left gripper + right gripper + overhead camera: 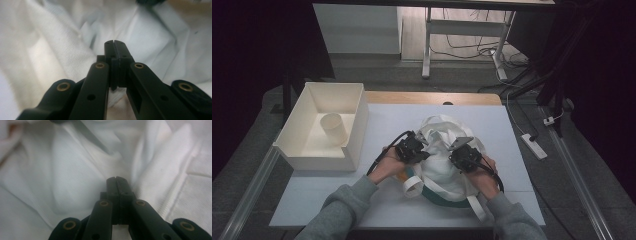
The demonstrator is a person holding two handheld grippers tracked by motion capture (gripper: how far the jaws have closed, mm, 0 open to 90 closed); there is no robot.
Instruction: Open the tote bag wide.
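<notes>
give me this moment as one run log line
left gripper: shut, on white cloth bag | right gripper: shut, on bag | paper cup: in bin

left gripper (421, 150): jaws pressed together, angled inward | right gripper (457, 155): jaws pressed together, angled inward | forearms: grey sleeves, converging

Bag (443, 150) sat mid tabletop (492, 125), blocking the centre lane. Open box (354, 117) w/ cup (334, 129) walled off far-left side. Free room was right of bag, behind it, & front-left strip near tabletop edge.
</notes>
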